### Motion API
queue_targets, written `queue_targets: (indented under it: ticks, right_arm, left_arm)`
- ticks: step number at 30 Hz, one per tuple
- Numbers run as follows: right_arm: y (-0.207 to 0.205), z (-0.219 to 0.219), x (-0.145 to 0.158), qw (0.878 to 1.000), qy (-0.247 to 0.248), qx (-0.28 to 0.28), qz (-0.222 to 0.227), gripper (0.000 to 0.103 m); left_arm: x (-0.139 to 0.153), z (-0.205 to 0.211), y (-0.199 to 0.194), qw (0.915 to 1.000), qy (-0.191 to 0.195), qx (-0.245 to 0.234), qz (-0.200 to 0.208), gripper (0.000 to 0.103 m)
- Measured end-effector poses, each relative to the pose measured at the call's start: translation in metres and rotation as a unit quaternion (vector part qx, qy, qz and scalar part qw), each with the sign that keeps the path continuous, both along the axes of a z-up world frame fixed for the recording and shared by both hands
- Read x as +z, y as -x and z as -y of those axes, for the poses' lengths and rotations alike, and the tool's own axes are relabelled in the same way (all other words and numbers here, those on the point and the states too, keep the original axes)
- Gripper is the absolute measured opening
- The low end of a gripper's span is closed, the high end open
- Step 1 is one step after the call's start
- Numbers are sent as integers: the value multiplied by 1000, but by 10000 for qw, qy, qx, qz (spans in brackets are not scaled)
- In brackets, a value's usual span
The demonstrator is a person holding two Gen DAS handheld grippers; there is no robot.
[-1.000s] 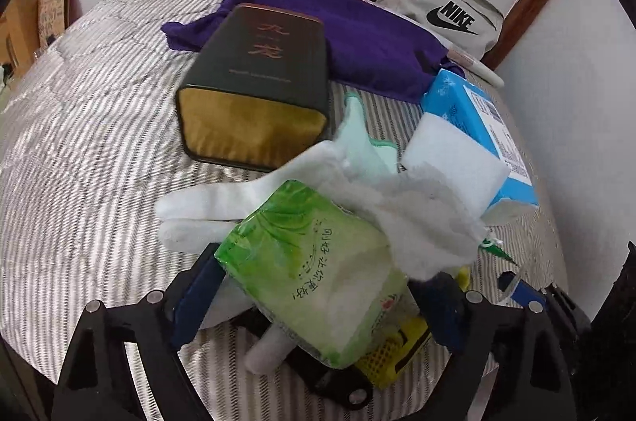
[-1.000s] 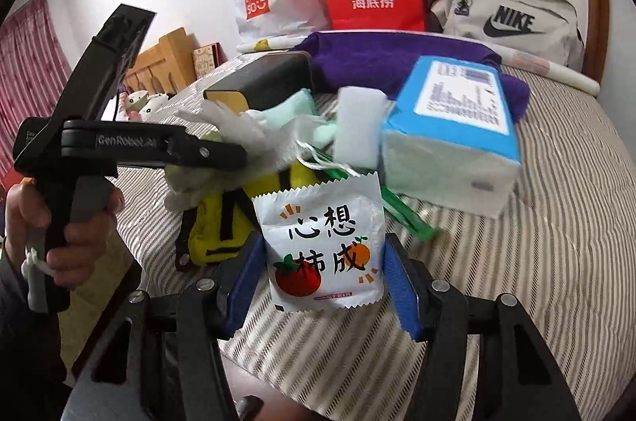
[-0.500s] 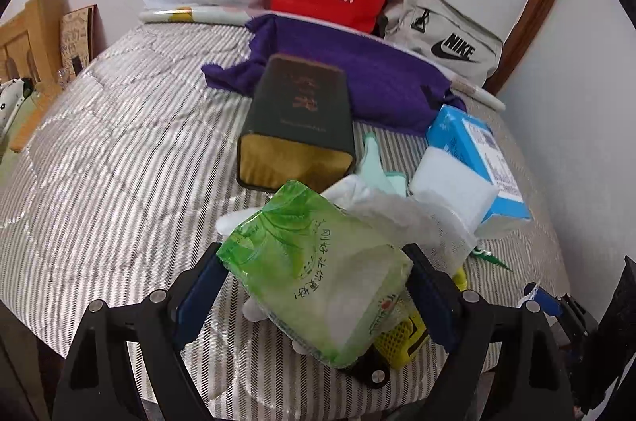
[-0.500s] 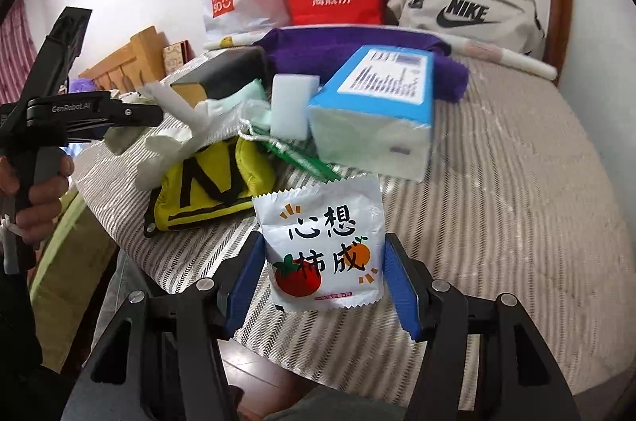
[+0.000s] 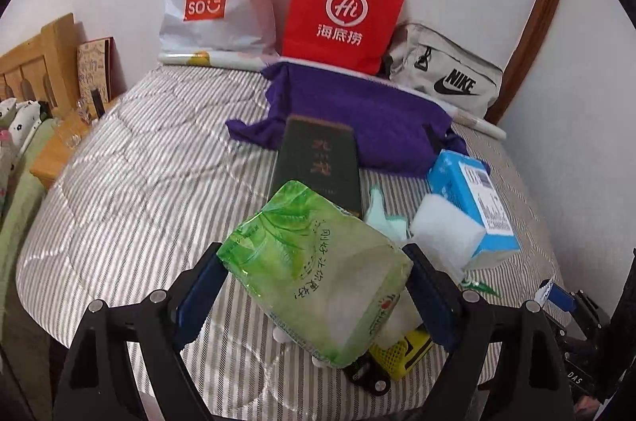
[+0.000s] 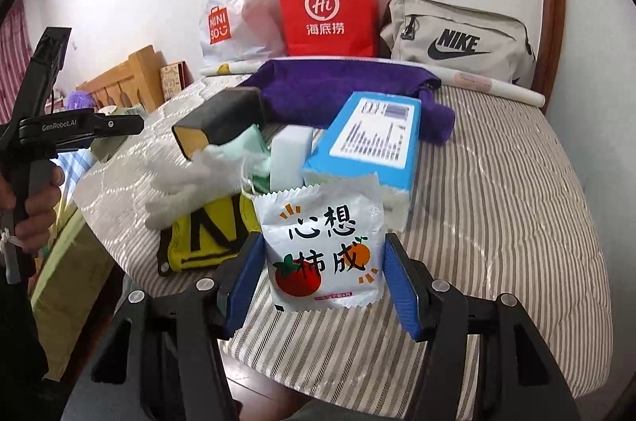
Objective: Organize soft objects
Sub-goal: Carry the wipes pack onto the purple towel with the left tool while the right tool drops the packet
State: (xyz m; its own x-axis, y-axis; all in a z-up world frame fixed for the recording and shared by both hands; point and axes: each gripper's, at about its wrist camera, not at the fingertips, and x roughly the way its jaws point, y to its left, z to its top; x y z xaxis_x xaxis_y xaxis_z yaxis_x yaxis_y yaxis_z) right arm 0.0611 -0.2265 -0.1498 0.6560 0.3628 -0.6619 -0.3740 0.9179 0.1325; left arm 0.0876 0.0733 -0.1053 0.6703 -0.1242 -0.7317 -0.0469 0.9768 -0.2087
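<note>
Left gripper (image 5: 314, 286): jaws spread wide, blue pads pressed on both sides of a green tissue pack (image 5: 314, 270), which hangs clear of the striped mattress (image 5: 131, 190). Right gripper (image 6: 320, 278): jaws about half spread, clamped on a small white snack pouch (image 6: 324, 246) printed with a tomato and an orange; the pouch is also off the bedding. A hand (image 6: 33, 198) grips the left tool's handle at the left edge of the right wrist view.

Landmark for positions: the blue tissue box (image 6: 369, 146).

- White foam block (image 6: 290, 154): touching the box on its left side, upright.
- Pale green cloth (image 6: 246, 142): left of the foam block, further from the box.
- White glove (image 6: 187, 182): left of the box, draped over a yellow pouch (image 6: 206, 234) that lies at the near-left of the box.
- Dark green carton (image 6: 218, 123): left of and behind the box, lying on its side.
- Purple cloth (image 6: 338, 87): directly behind the box, bunched.
- Green wrapper (image 5: 479, 286): pokes out at the box's near edge.
- Red paper bag (image 6: 326, 7), white shopping bag (image 6: 234, 11), grey pouch bag (image 6: 457, 39): against the wall, well behind the box.

Progress, as judged: two soft packs are lifted out of the pile, neither yet set down anywhere. No sorted group or destination container is evident. Glove, cloths, foam block and yellow pouch remain heaped beside the box. Early stage; most of the sorting is left.
</note>
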Motion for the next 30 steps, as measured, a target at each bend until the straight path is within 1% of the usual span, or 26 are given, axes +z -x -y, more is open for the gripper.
queue_targets:
  ticks: [6, 11, 13, 18, 22, 30]
  right_arm:
    - [-19, -1, 20, 9999, 38, -47, 124, 59]
    - [-43, -2, 34, 9998, -55, -113, 132, 59]
    - [-57, -6, 39, 9998, 1, -156, 140, 59]
    - [-93, -16, 47, 9994, 138, -279, 163, 59]
    - [-122, -19, 54, 9992, 72, -377, 109, 59]
    - [-171, -25, 62, 9985, 212, -477, 189, 59]
  left_arm:
    - [15, 6, -15, 9997, -197, -70, 117, 87]
    - [22, 9, -39, 9993, -327, -107, 123, 87]
    - [25, 9, -51, 9990, -411, -114, 126, 87]
    - [27, 8, -78, 9984, -540, -160, 80, 87]
    - [27, 4, -102, 9978, -630, -190, 19, 87]
    - [23, -4, -148, 9978, -623, -216, -56, 87]
